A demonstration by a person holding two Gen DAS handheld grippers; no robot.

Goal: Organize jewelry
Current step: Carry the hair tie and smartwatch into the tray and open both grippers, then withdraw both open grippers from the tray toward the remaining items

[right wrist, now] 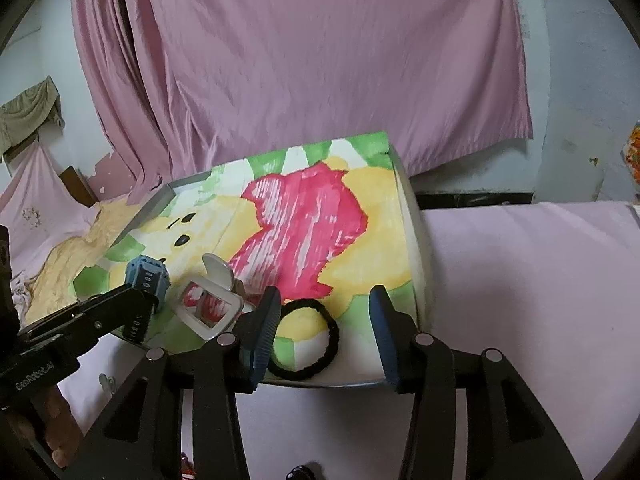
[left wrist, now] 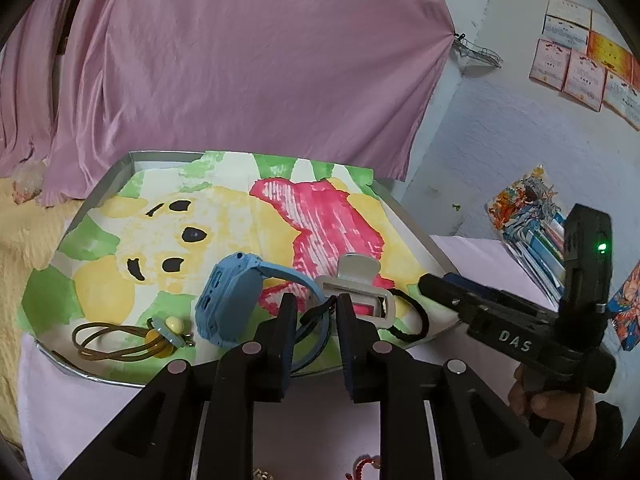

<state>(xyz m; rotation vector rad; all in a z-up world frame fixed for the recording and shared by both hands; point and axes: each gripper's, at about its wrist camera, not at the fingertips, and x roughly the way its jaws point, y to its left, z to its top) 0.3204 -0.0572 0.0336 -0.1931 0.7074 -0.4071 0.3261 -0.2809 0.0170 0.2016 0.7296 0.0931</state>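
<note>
A metal tray [left wrist: 105,178] lined with a painted bear picture holds the jewelry. On it lie a blue smartwatch [left wrist: 228,300], a white claw clip [left wrist: 356,292], a black hair tie [left wrist: 412,320] and a brown hair tie with yellow beads [left wrist: 132,338]. My left gripper [left wrist: 316,312] stands open over the tray's near edge, between the watch and the clip, with nothing pinched. My right gripper [right wrist: 324,320] is wide open, its fingers on either side of the black hair tie [right wrist: 308,340], which rests flat on the tray [right wrist: 420,248]. The clip [right wrist: 208,304] and watch [right wrist: 146,276] sit to its left.
A pink curtain [left wrist: 240,60] hangs behind the tray. Pink cloth [right wrist: 520,280] covers the surface to the right. A yellow fluffy blanket [left wrist: 24,260] lies to the left, colourful booklets [left wrist: 528,220] at the far right. A red beaded piece [left wrist: 364,466] lies below the left gripper.
</note>
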